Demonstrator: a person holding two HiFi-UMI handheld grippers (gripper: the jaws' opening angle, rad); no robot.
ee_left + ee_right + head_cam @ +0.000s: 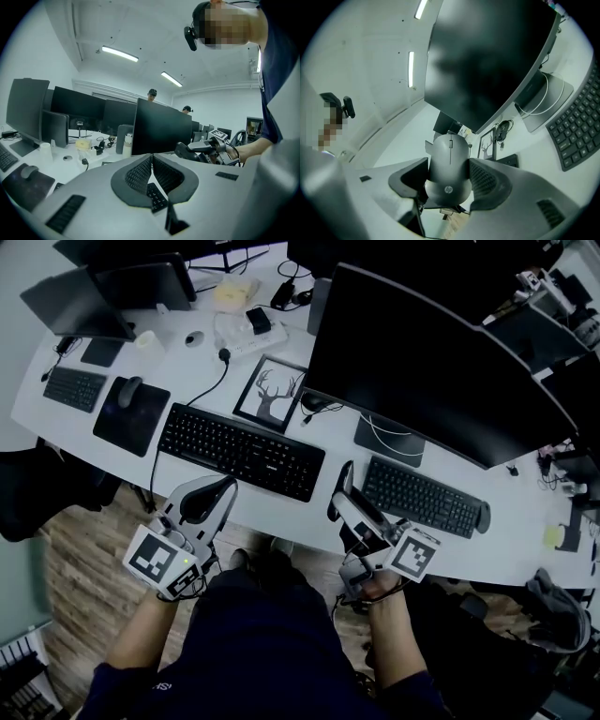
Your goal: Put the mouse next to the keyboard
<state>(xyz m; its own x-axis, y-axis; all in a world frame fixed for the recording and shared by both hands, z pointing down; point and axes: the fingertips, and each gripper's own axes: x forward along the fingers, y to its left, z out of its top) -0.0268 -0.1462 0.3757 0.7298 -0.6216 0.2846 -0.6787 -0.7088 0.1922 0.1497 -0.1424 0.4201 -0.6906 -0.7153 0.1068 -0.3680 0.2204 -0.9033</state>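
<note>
While both grippers hover at the near edge of the desk (525, 531):
Keyboard (241, 452): centre of frame, flat on the desk.
Right gripper (345, 495): lower centre, jaws clamped on the mouse (449, 164).
Left gripper (225, 486): lower left, jaws pressed together, empty.
Mouse: held just right of the keyboard's right end.

Office: monitors (422, 362) and keyboards (241, 452) on long desk (75, 427).
</note>
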